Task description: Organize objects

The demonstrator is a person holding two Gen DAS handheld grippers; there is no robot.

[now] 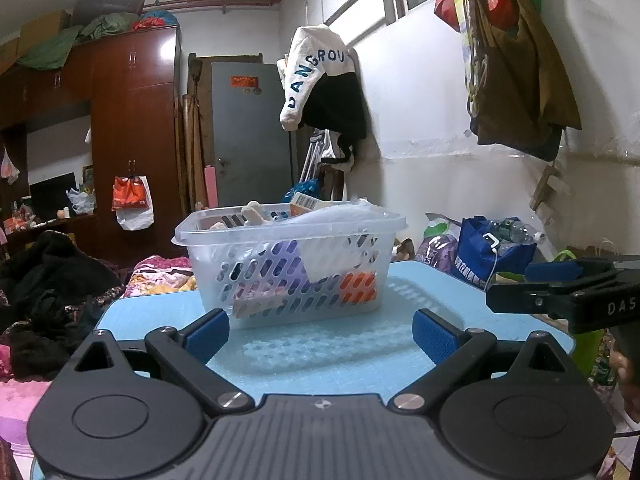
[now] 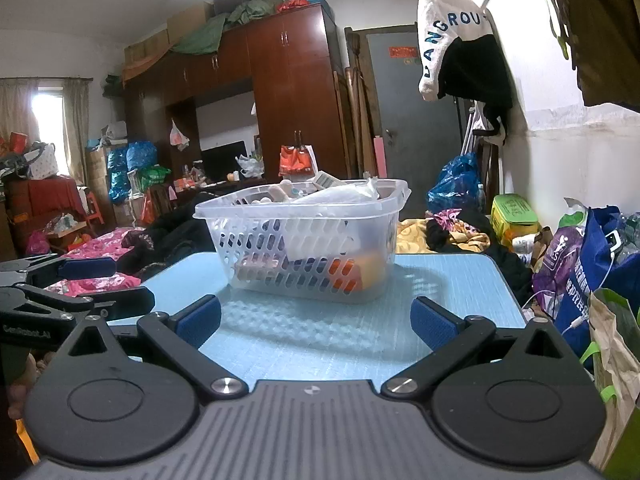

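A clear plastic basket (image 1: 208,226) with slotted walls stands on a light blue table (image 1: 332,360). It holds several items, among them an orange pack (image 1: 358,286), a purple pack and a barcoded box. My left gripper (image 1: 320,330) is open and empty, just in front of the basket. My right gripper (image 2: 316,320) is open and empty, also facing the basket (image 2: 224,210) on the table (image 2: 320,344). Each gripper shows at the edge of the other's view: the right one (image 1: 560,284), the left one (image 2: 80,280).
A bed with dark clothes (image 1: 48,280) and pink bedding lies left of the table. Bags (image 1: 492,252) stand right of it along the wall. A wardrobe (image 2: 288,92), a grey door (image 2: 416,108) and a hanging white jacket (image 1: 316,72) are behind.
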